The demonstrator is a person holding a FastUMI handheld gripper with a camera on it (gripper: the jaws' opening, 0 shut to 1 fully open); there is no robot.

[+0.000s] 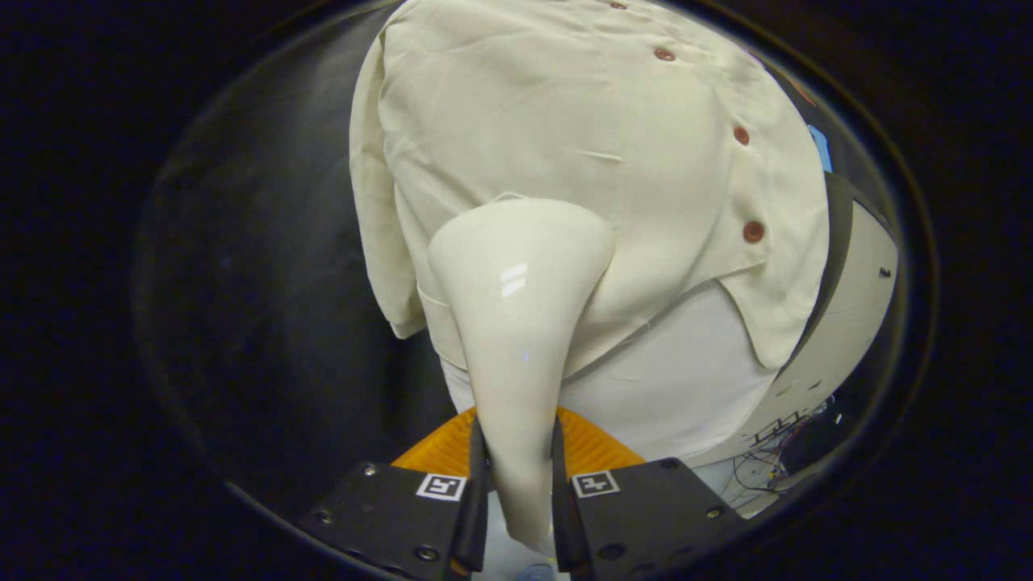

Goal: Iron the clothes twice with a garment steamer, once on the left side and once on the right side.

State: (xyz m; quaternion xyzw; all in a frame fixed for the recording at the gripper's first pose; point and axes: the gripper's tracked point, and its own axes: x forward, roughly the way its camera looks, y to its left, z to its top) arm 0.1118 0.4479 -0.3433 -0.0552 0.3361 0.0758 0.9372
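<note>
1. Cream-coloured glossy plastic forms the garment steamer (516, 323), whose narrow handle is pinched between the two fingers (481, 476) of the gripper (516, 500), one finger pressed against each side of it.
2. From the fingers the handle runs forward and flares into a broad, funnel-like head, and that head is laid against the front of the shirt (565, 145), just ahead of the fingers.
3. The shirt is made of pale cream cloth and is seen hanging in front of the dark booth wall (266, 266); a short sleeve (375, 202) falls at its side, next to the steamer head.
4. A row of reddish-brown buttons (753, 231) is set down the placket, on the far side of the shirt from the sleeve; the steamer head is kept well apart from these buttons, over the panel between sleeve and placket.
5. Below the shirt's hem a white under-layer (670, 387) is exposed, reaching down behind the steamer handle.
6. Beside the buttoned edge a rounded white body with a dark band (855, 274) is seen, and thin wires (767, 464) are gathered near its lower part.
7. Ribbed orange parts (597, 448) are visible just behind the fingers, on either side of the handle.
</note>
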